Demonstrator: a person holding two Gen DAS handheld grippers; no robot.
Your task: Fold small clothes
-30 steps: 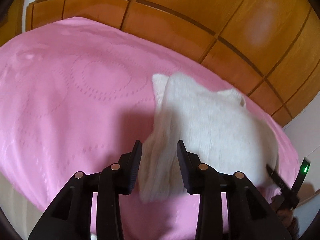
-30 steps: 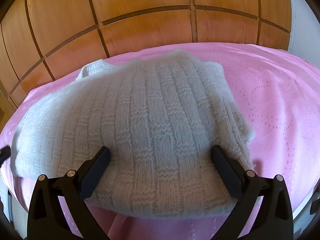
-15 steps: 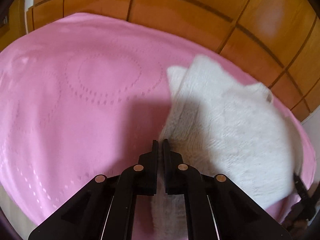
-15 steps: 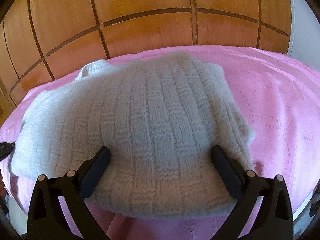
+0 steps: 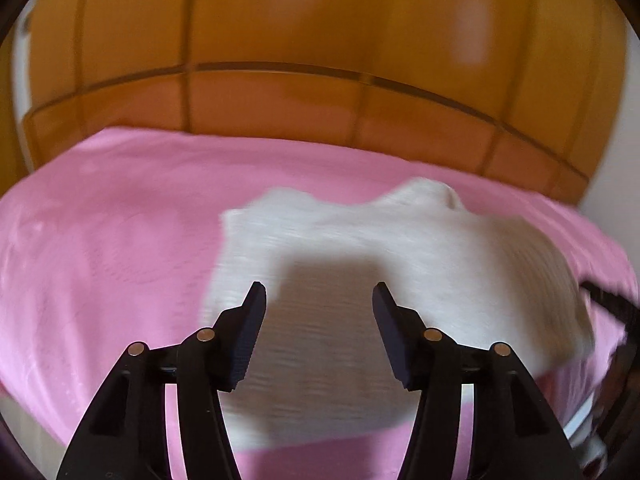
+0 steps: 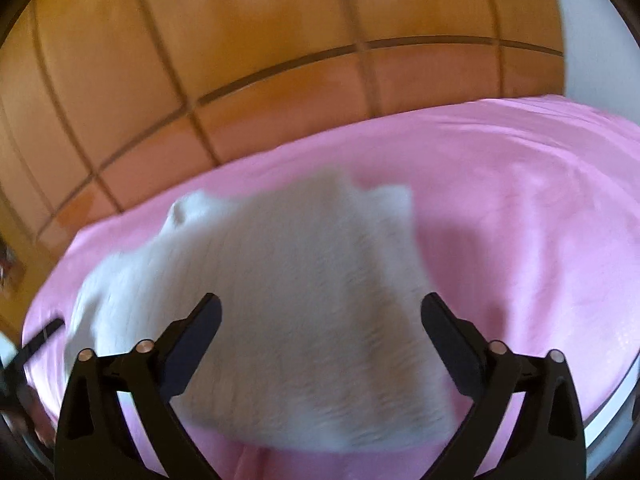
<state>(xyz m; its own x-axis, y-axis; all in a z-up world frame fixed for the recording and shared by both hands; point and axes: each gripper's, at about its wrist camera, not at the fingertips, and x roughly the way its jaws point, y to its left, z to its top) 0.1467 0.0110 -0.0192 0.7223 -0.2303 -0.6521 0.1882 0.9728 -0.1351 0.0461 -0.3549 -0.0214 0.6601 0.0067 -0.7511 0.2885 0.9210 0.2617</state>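
Both tongs are hanging wide open, gripping nothing: the left tongs [image 5: 319,300] and the right tongs [image 6: 321,312] are each hovering just above the near half of the white knitted sweater [image 6: 280,300], which is lying bundled on the pink bed cover [image 5: 100,248] and stretching ahead of them toward the wooden headboard [image 5: 320,40]. To fold it well, I'd say each should be pinching a near corner low, then carrying evenly forward, keeping the edges aligned.
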